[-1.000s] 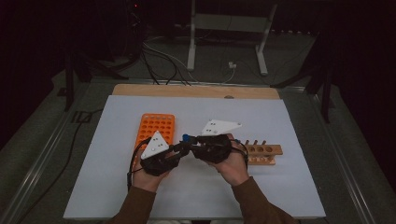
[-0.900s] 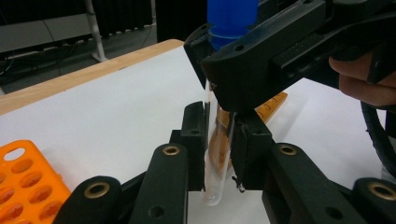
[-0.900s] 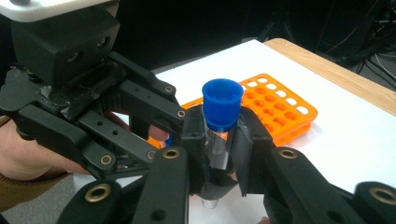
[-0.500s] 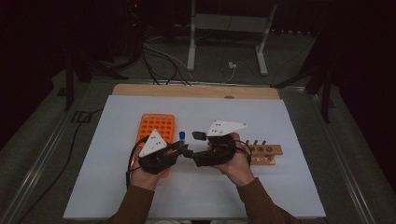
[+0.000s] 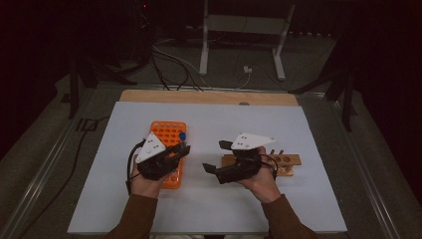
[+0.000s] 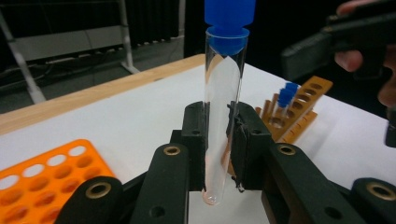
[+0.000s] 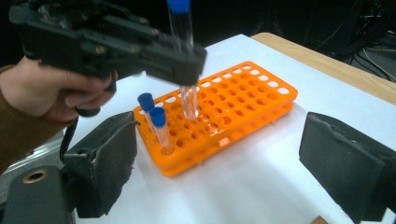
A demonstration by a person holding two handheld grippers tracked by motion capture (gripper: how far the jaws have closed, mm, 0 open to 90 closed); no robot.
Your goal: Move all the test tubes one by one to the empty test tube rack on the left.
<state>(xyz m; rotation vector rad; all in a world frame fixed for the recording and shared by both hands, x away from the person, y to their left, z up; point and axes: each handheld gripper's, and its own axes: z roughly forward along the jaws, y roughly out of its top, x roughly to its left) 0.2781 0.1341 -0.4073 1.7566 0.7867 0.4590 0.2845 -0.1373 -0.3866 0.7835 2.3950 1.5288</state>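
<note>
Blue-capped tubes (image 7: 158,128): seemingly four; two racks (image 5: 169,137).

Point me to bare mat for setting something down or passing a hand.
Free: white mat beyond the orange plastic tube rack up to the wooden table edge, and both front corners. Crowded: the middle, between orange rack and brown wooden tube rack, where both grippers work.

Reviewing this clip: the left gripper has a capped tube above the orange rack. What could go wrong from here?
1. The left gripper clamps the clear tube only near its lower end, so the tall blue-capped part may tilt or slip.
2. Its bottom hangs just above the orange rack; a misaligned descent could hit the rim between holes.
3. Two capped tubes stand close by in the rack and might get knocked by the left gripper.
</note>
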